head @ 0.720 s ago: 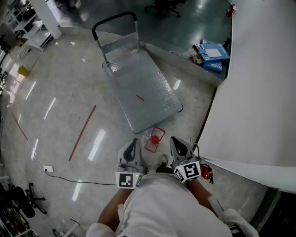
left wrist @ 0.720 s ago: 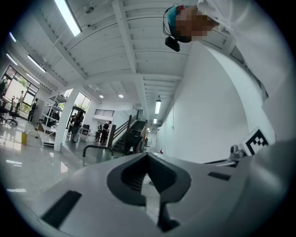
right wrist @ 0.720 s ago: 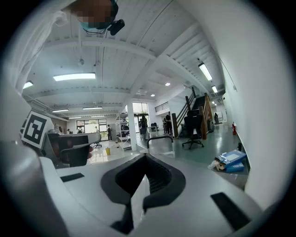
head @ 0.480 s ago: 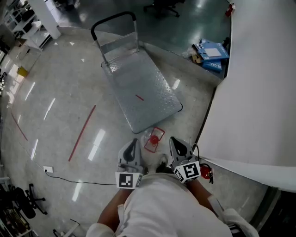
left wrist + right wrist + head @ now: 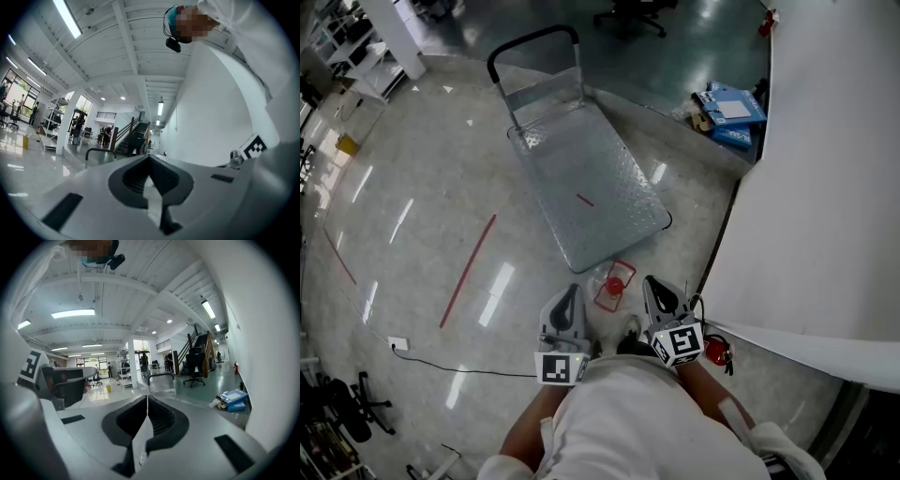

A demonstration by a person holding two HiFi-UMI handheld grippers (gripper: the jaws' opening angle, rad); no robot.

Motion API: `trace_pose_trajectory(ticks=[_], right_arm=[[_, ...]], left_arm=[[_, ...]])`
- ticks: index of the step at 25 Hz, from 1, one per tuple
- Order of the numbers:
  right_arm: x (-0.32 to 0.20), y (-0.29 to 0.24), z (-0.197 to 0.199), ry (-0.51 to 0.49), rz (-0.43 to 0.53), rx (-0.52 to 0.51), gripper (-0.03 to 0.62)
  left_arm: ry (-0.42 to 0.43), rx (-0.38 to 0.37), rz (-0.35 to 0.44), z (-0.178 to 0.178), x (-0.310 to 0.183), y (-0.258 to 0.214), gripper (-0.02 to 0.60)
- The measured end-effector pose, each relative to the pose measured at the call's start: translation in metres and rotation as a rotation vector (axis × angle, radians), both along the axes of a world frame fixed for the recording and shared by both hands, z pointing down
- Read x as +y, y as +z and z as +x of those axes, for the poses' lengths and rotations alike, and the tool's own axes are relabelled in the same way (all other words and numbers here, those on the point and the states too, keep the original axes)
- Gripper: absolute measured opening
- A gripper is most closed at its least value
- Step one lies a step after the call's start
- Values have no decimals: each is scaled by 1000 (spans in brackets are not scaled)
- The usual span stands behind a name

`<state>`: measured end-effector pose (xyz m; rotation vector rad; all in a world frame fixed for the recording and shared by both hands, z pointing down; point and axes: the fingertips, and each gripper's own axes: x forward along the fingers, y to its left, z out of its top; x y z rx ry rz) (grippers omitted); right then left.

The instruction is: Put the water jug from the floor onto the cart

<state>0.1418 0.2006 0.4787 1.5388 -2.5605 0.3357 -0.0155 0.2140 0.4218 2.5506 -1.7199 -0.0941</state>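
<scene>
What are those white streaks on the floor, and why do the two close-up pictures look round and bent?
Head view: the streaks are overhead lights mirrored in the glossy floor, so it is glare, not paint. Left gripper view: a wide-angle lens bows the ceiling beams and the light strip and leaves black corners. Right gripper view: the same curving and dark rim, with the nearby wall washed out to plain white.

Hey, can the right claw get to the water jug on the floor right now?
Probably yes: the water jug sits just ahead of the right claw with only bare floor between, but its jaws are shut and must open first.
</scene>
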Motion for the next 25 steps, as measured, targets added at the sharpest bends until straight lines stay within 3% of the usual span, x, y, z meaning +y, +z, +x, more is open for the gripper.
trace_pose_trajectory(ticks=[7,10,13,17,21,25], right_arm=[[-34,75,-13,-71,-144,147,12],[-43,114,-20,-85,-216,188,12],[-44,169,-24,-85,-335,228,13],[-45,259,-19,-69,-492,355,12],[-33,335,-22,-123,-670,435,14],[-26,386,-28,-154,-755,460,15]], left_arm=[[-9,-15,13,-6,-13,4,3],[1,-8,-20,-6,-21,8,3],[2,15,-54,-7,-26,14,3],[26,16,-54,-9,-35,21,3],[41,17,-58,-12,-42,33,3],[49,18,-52,-17,-48,51,3]])
